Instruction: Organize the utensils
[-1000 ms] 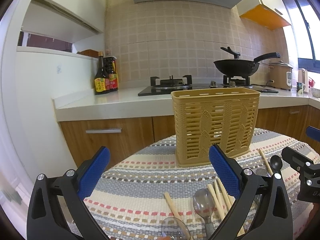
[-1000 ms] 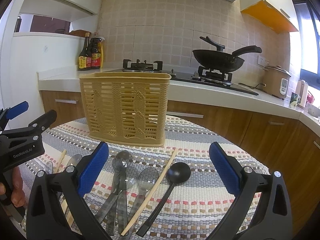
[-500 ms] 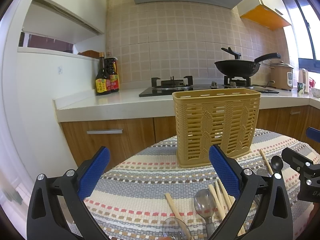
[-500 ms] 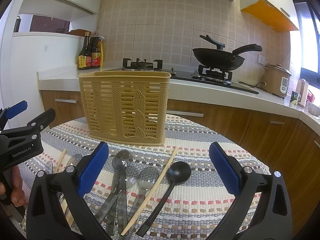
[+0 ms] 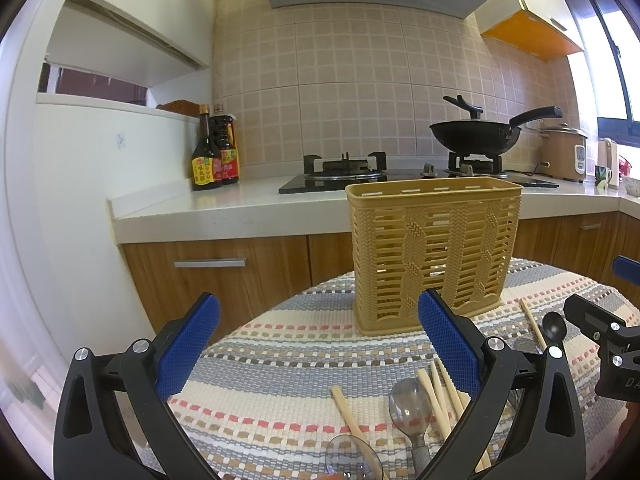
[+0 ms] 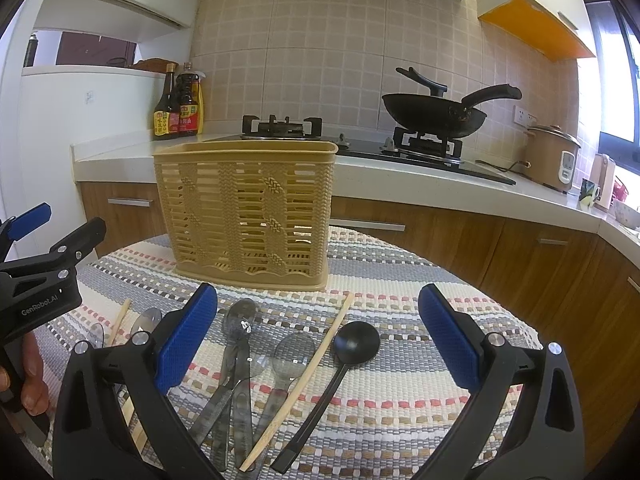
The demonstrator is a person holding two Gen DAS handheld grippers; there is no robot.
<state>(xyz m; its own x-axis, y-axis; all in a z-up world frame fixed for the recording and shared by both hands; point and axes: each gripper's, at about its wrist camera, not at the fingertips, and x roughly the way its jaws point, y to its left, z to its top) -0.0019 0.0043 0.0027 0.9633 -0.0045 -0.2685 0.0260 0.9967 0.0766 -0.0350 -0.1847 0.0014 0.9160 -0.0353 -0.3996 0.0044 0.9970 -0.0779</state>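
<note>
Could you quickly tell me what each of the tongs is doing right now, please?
Left tongs: open, holding nothing, above the woven mat.
Right tongs: open, empty, over the spoons.

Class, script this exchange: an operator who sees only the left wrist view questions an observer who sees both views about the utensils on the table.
Operator: I see just a black spoon's bowl at my right edge. Where is its handle?
Observer: The black spoon lies between the open fingers of the right gripper, with its handle running toward that camera.
Operator: What lies beside it?
Observer: One chopstick lies slanted just left of it, and a clear spoon lies beyond that.
</note>
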